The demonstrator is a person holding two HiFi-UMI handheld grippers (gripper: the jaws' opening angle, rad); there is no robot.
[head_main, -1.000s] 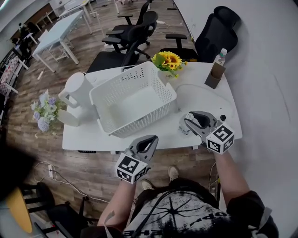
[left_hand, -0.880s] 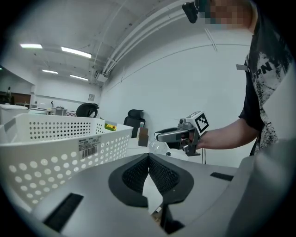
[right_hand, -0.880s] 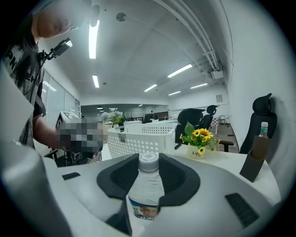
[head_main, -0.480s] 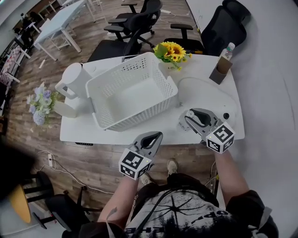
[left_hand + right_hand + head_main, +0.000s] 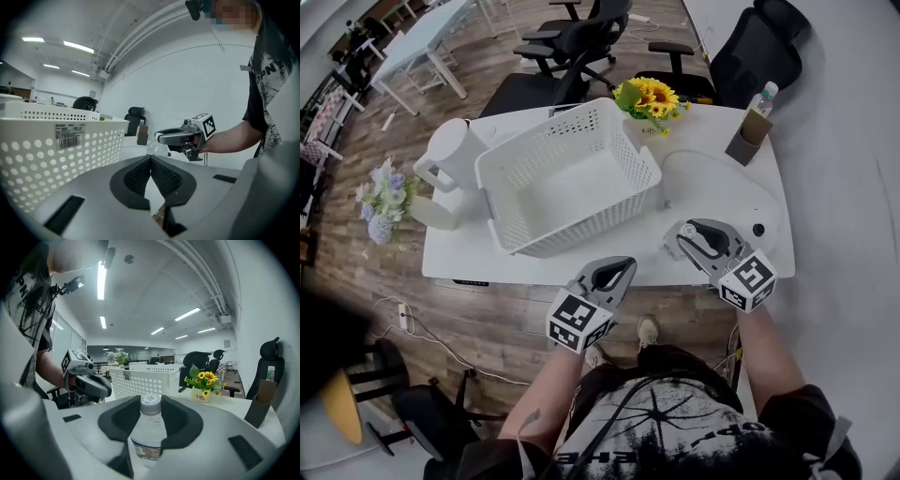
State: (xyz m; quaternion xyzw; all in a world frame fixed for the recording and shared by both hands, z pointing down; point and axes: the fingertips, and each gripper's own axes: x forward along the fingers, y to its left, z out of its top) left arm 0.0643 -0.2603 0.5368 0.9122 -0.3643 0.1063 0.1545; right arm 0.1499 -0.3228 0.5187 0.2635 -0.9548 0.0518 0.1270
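Right now the right gripper (image 5: pixel 686 236) is clamping a water bottle (image 5: pixel 149 430) by the front edge of the tabletop (image 5: pixel 712 187), outside the white basket (image 5: pixel 581 225), while the left gripper (image 5: pixel 150 164) is hovering off that edge, jaws pressed together on nothing.

Black short-sleeved T-shirt (image 5: pixel 661 427) with white print; grey left hand-held gripper (image 5: pixel 624 267) and right hand-held gripper (image 5: pixel 682 234), each bearing a black-and-white marker cube (image 5: pixel 579 322).

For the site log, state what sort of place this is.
Most likely an open-plan office: black swivel chairs stand behind the white table, more white desks fill the wood-floored room, and strip lights line the ceiling.
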